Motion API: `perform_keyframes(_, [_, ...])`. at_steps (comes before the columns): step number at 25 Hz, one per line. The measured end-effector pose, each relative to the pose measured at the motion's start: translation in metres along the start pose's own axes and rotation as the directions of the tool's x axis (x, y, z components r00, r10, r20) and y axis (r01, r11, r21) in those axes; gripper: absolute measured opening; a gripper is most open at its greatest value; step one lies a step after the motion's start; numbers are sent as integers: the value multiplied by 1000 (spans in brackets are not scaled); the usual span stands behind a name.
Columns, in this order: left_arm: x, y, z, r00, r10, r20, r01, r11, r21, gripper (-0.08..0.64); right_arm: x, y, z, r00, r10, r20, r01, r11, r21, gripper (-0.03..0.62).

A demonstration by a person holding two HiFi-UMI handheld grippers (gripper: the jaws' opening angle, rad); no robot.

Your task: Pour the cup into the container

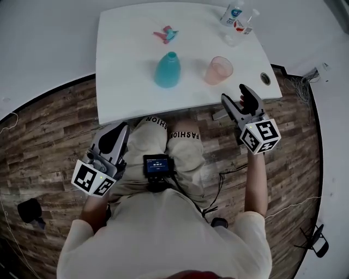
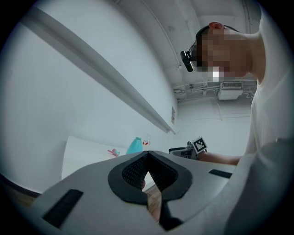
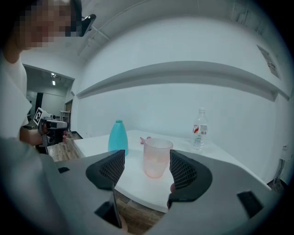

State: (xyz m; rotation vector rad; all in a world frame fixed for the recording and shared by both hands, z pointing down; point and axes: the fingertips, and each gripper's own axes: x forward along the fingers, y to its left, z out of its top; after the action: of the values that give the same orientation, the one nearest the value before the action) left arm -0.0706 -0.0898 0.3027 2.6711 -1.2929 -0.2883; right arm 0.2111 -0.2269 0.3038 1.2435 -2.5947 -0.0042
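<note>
Pink cup [image 1: 219, 70] near front edge of table [image 1: 125, 82], right gripper [image 1: 233, 92] spread just short, left gripper [image 1: 121, 128] pressed together.

A clear plastic bottle [image 1: 233, 13] stands at the white table's [image 1: 125, 92] far right corner, a pink-and-blue toy [image 1: 166, 35] lies mid-table, over a wood floor [image 1: 43, 136].

White table [image 1: 125, 92] on wood-plank floor [image 1: 43, 141], pale wall [image 3: 183, 110], perhaps a ledge [image 3: 183, 73]

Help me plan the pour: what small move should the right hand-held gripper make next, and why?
Probably ease the right hand-held gripper forward until its open jaws straddle the pink cup: it stands upright ahead, lined up with the gap, not yet between them.
</note>
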Motion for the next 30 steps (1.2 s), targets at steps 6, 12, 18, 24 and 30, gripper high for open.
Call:
perform_keyframes(6, [-8, 3, 11, 1000, 14, 20, -14, 1000, 14, 12, 25, -16, -8, 998, 22, -56, -23, 1000, -18, 304])
perform_keyframes(12, [-16, 6, 7, 999, 35, 15, -35, 999, 6, 12, 44, -23, -14, 995, 50, -87, -54, 998, -39, 325])
perform_keyframes(18, [-23, 11, 6, 998, 55, 16, -55, 998, -1, 12, 53, -25, -19, 992, 64, -105, -68, 997, -39, 325])
perform_keyframes(24, [-26, 12, 7, 998, 60, 17, -60, 998, -1, 12, 56, -24, -23, 991, 74, -116, -78, 996, -34, 330])
perform_keyframes(30, [-29, 13, 7, 998, 66, 17, -66, 998, -3, 11, 54, -22, -19, 991, 70, -110, -74, 997, -37, 330])
